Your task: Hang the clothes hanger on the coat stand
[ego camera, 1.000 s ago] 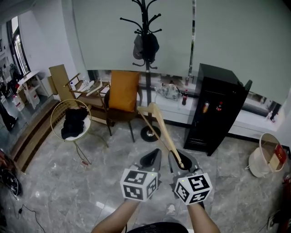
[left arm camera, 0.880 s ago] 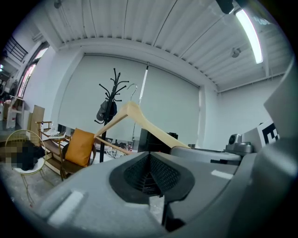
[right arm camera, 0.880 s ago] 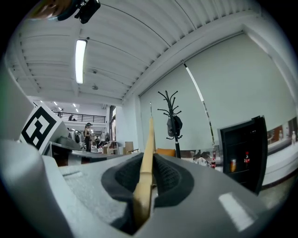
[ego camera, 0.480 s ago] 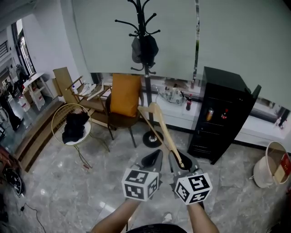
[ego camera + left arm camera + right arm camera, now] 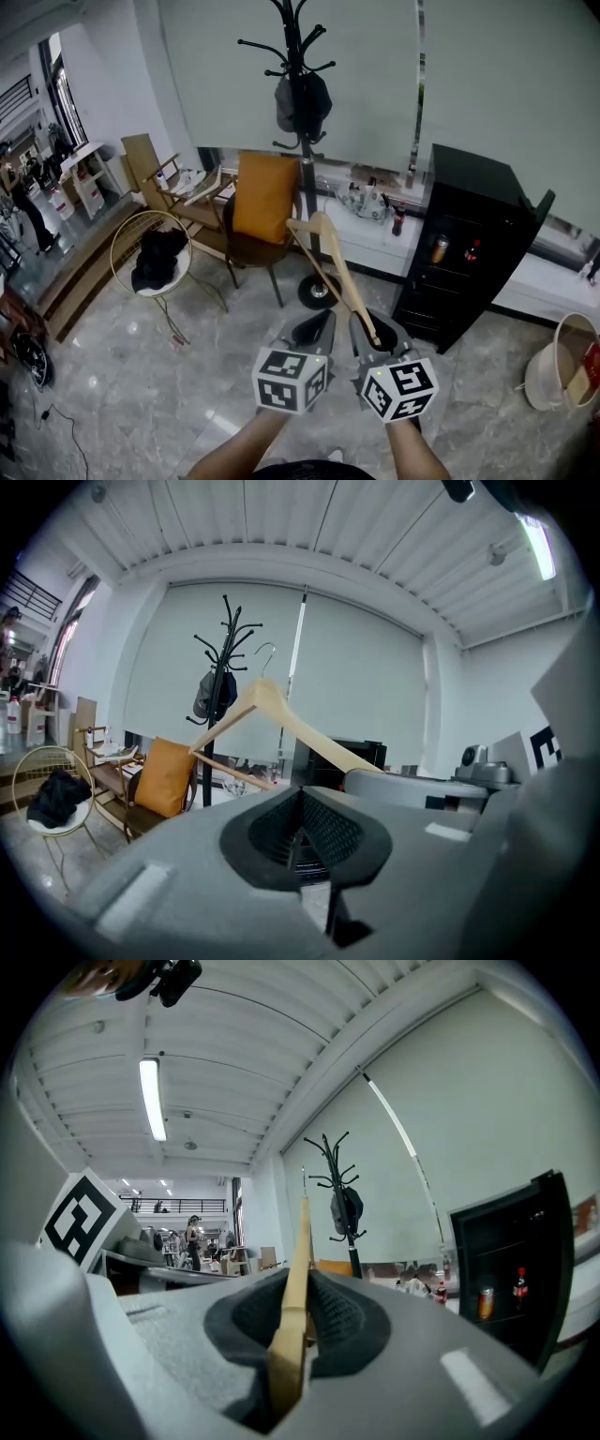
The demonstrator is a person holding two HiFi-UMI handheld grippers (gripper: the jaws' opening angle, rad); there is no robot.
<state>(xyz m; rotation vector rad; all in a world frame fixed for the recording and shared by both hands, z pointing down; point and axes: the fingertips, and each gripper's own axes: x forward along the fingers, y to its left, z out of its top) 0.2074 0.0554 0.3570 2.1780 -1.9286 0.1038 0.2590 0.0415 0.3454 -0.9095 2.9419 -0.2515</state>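
A pale wooden clothes hanger [image 5: 333, 272] sticks up and away from my right gripper [image 5: 378, 336], which is shut on one of its arms [image 5: 298, 1288]. In the left gripper view the same hanger [image 5: 281, 719] shows with its metal hook [image 5: 265, 652] on top. My left gripper [image 5: 312, 328] is beside the right one, shut with nothing in it. The black coat stand [image 5: 300, 112] rises ahead against the pale blind, a dark bag [image 5: 302, 98] hanging on it; it also appears as the coat stand [image 5: 223, 696] and coat stand [image 5: 345, 1199] in the gripper views.
An orange-cushioned chair [image 5: 262, 202] stands just left of the stand's base. A black cabinet [image 5: 469, 244] is at the right, a round wire side table [image 5: 150, 258] with dark cloth at the left, and a wastebasket [image 5: 562, 361] at far right. The floor is grey marble.
The view has drifted a little closer to the coat stand and slightly rightward. Both grippers keep their hold and their place before me.
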